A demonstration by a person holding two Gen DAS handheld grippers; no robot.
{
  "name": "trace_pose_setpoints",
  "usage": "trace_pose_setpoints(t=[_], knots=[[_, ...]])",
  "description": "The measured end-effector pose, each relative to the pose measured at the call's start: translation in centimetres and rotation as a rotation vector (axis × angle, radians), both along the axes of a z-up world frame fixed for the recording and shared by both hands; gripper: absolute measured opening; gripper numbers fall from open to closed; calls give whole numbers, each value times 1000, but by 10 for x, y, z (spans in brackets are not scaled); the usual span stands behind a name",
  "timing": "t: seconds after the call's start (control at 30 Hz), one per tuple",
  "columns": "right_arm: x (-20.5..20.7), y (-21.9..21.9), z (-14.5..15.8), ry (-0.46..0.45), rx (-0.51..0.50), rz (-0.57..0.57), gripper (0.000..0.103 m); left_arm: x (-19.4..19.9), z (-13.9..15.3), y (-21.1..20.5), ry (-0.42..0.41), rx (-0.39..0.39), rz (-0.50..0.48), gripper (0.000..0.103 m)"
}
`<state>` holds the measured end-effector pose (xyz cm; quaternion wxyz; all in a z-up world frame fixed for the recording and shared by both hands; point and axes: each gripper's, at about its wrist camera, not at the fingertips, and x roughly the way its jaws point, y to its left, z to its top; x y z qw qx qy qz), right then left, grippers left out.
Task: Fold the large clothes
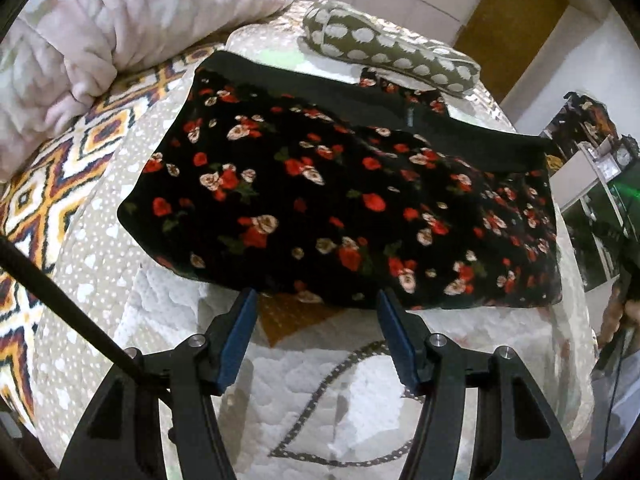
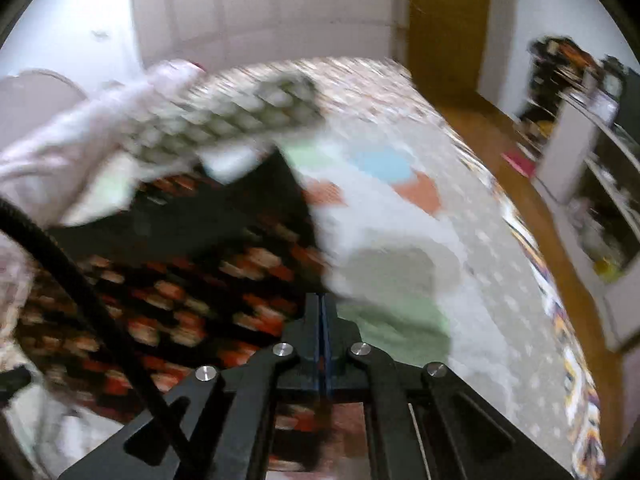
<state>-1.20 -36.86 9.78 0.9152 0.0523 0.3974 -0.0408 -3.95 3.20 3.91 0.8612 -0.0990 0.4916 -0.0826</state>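
left gripper (image 1: 316, 300) hovers with fingers apart and empty at the near hem of the floral garment (image 1: 340, 200), which lies folded on the bed (image 1: 340, 380). right gripper (image 2: 323, 304) is pinched shut, holding nothing visible. grabbing one layer only could drag the fold open toward the pillow (image 1: 392, 48).

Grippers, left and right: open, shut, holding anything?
Left gripper: open, empty, at the floral garment's near edge.
Right gripper: shut, nothing visible between its fingers.
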Motion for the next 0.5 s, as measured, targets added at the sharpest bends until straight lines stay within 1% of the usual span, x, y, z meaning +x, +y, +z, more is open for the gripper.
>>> trace_pose_setpoints(t=[0.03,0.07,0.13,0.17,0.2,0.23,0.3,0.33,0.37,0.4,0.47,0.5], knots=[[3,6,1,1,16,32,13,-3,0,-3,-6,2,-5,60],[11,14,-2,11,38,78,13,-8,0,-7,-12,9,-11,60],[26,24,-12,31,49,122,13,-14,0,-13,-25,26,-18,60],[36,24,-19,43,64,130,13,-17,-1,-16,-37,40,-29,62],[46,25,-27,55,77,118,13,-19,-2,-19,-44,52,-35,64],[58,24,-36,75,73,74,13,-21,-5,-20,-49,63,-39,67],[75,11,-57,134,57,-28,12,-23,-15,-22,-48,80,-45,67],[83,-2,-68,165,81,-82,9,-22,-23,-23,-29,90,-54,67],[87,-16,-76,174,141,-126,8,-20,-28,-23,-12,94,-58,67],[87,-27,-80,170,186,-169,5,-19,-34,-23,4,96,-60,67],[87,-36,-81,174,219,-189,4,-17,-46,-21,25,97,-59,67],[87,-34,-81,178,202,-180,4,-15,-49,-21,26,101,-58,67]])
